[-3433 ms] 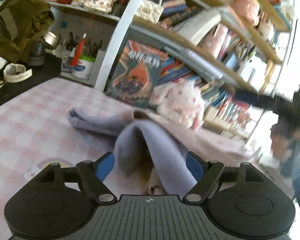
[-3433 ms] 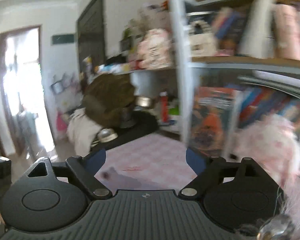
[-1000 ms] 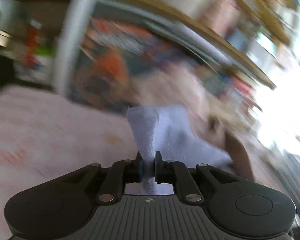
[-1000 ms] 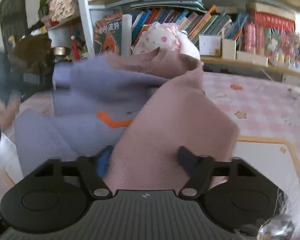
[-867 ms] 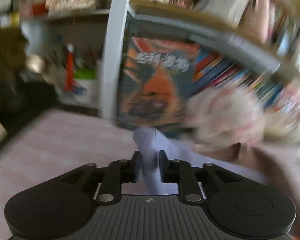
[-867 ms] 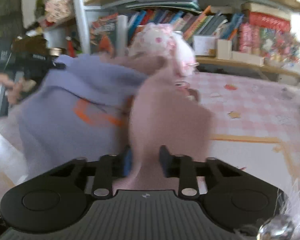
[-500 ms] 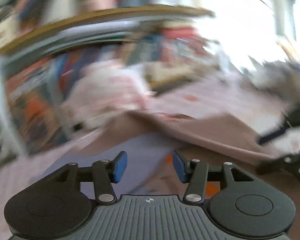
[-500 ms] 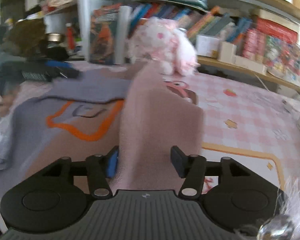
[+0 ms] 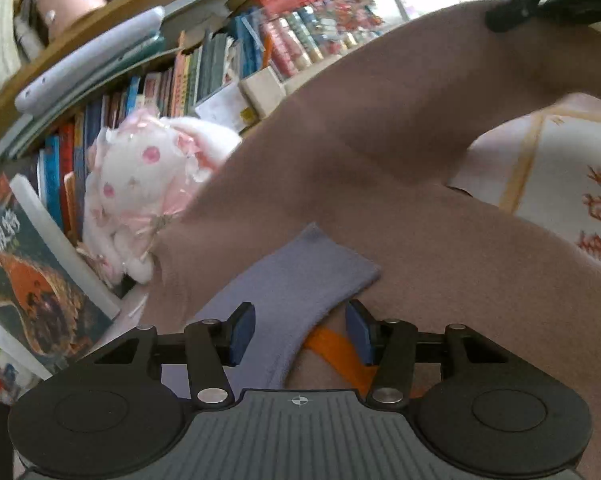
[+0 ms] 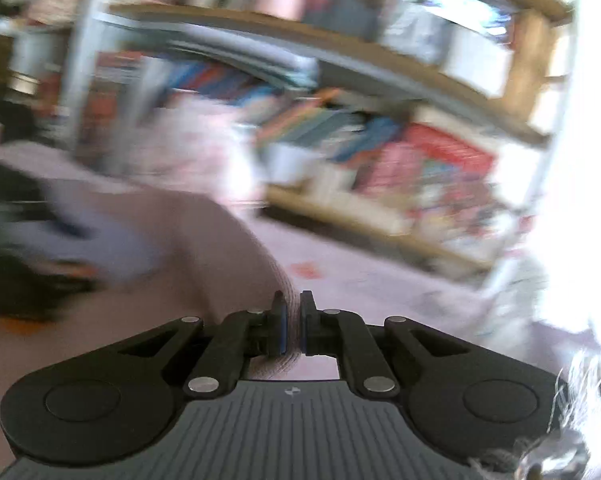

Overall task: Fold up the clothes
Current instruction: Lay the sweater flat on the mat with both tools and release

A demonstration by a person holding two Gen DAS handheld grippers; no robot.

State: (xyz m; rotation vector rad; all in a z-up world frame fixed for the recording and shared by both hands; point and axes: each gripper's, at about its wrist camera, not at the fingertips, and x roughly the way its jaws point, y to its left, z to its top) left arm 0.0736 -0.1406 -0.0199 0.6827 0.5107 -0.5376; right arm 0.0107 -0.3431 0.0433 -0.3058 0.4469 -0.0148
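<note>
R jaws pinch mauve sweater (image 10: pixel 228 240) hem, lilac sleeve (image 9: pixel 300 280) w/ orange trim

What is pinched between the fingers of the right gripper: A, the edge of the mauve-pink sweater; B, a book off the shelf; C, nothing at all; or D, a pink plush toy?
A. In the right wrist view the right gripper has its fingers shut on a thin fold of the mauve-pink sweater, whose ribbed edge runs between them; the pink plush toy sits back by the bookshelf.
</note>
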